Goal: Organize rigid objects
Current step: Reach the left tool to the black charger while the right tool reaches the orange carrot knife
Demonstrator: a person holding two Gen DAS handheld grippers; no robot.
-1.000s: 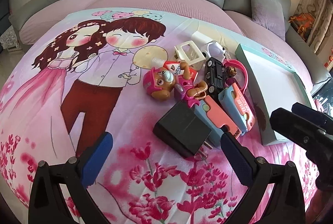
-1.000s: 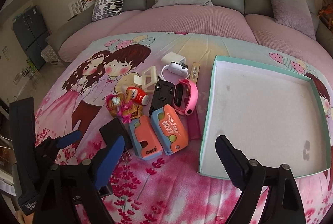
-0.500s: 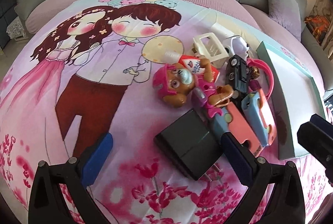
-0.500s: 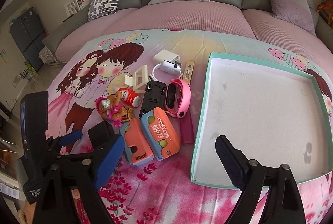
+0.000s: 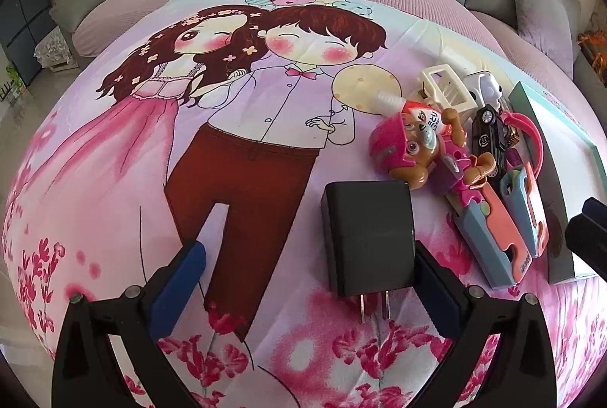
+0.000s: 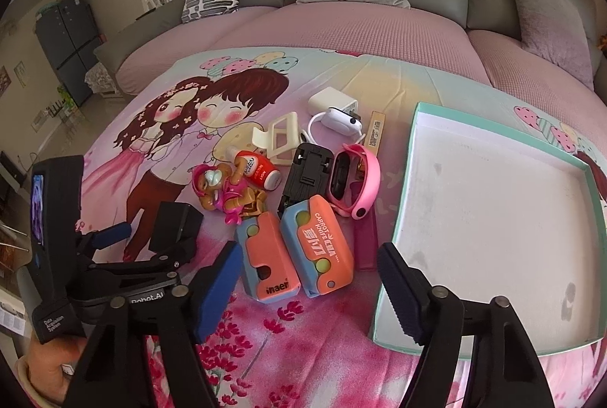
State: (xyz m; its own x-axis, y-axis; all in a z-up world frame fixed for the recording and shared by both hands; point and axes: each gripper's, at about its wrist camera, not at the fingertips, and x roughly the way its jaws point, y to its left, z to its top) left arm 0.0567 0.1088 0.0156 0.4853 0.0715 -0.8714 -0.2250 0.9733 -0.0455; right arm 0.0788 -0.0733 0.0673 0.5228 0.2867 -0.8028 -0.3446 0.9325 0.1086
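Left jaws straddling the charger; right jaws empty over the toy pile.

You work on a cartoon-print pink bedspread [image 6: 379, 74], grey sofa cushions behind it. The shallow teal-rimmed white cardboard tray [image 6: 394, 233] lies empty, probably the destination. Beside the tray's left rim sit two orange-and-blue plastic box cutters [image 6: 315, 248]; beyond them the black block-shaped plug-in charger [image 5: 366, 233]. Your left gripper [image 5: 307, 263] stands wide open, one pad just beside the charger, nothing clamped. Your right gripper [image 6: 307, 279] has just been narrowing, nothing between its jaws, hovering near the tray's corner.
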